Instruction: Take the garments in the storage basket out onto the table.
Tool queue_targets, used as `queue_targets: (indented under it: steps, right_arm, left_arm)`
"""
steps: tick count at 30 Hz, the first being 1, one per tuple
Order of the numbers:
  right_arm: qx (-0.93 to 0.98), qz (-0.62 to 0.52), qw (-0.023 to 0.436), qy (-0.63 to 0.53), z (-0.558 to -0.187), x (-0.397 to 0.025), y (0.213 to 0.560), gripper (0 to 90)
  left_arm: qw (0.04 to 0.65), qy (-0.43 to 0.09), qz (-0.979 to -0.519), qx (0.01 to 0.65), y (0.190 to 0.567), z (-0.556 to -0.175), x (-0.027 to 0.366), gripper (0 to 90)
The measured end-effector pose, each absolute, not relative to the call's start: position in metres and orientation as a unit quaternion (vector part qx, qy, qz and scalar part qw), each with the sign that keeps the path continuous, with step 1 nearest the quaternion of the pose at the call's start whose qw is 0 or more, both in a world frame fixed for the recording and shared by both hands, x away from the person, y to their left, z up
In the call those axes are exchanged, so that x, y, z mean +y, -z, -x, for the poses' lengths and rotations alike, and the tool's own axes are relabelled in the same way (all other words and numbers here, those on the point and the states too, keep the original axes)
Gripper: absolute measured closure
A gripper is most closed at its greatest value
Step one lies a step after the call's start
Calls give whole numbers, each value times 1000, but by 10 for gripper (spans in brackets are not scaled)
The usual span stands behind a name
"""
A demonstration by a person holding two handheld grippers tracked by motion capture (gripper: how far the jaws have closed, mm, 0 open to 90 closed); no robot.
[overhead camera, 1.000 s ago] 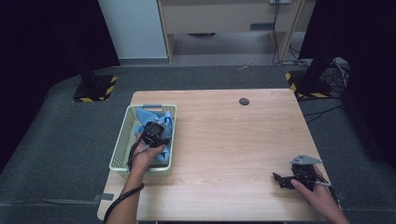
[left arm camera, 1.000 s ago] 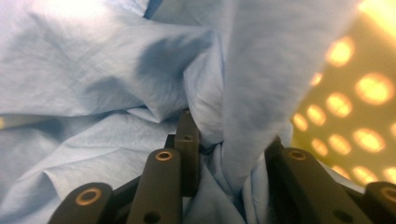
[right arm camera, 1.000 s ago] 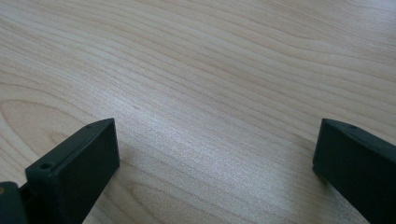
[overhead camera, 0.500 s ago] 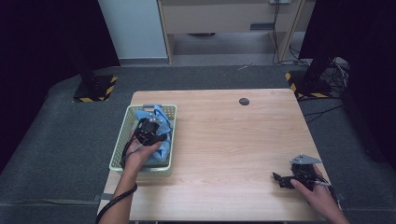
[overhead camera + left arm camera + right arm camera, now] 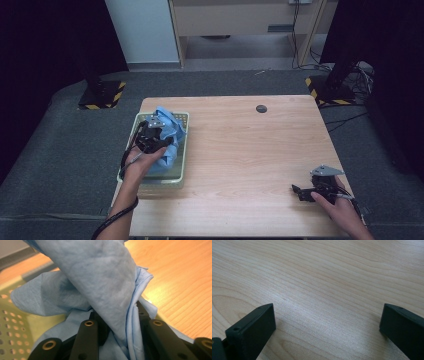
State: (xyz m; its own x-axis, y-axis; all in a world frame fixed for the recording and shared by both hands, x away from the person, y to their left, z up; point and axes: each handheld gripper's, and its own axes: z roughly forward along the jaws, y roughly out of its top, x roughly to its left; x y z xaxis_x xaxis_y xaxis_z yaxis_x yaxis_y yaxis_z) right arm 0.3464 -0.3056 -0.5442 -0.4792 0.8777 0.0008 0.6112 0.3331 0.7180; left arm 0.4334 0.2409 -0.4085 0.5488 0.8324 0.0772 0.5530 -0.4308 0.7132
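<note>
Pinching a fold of blue cloth (image 5: 100, 287) between its fingers, the left gripper (image 5: 152, 134) lifts it over the green basket (image 5: 179, 176) at the desk's (image 5: 250, 150) left edge. The right gripper (image 5: 306, 192) rests near the desk's right corner, fingers wide apart.

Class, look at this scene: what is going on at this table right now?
A person's left gripper is shut on a crumpled light-blue cloth, holding it over a pale green perforated plastic basket at the wooden table's left side. The right gripper, jaws open, rests low over bare wood near the right corner, holding nothing.
</note>
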Motion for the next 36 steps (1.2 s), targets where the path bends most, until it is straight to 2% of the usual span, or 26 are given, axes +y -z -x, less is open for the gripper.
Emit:
queue_targets:
  steps: [17,36]
  right_arm:
    - [792,-470,199,-335,-346,-306,544,5]
    - [792,-470,199,-335,-346,-306,544,5]
  left_arm:
    - [362,-248,-801,406,376,-422,246,736]
    - [385,-258,-803,376,350,-410,223,738]
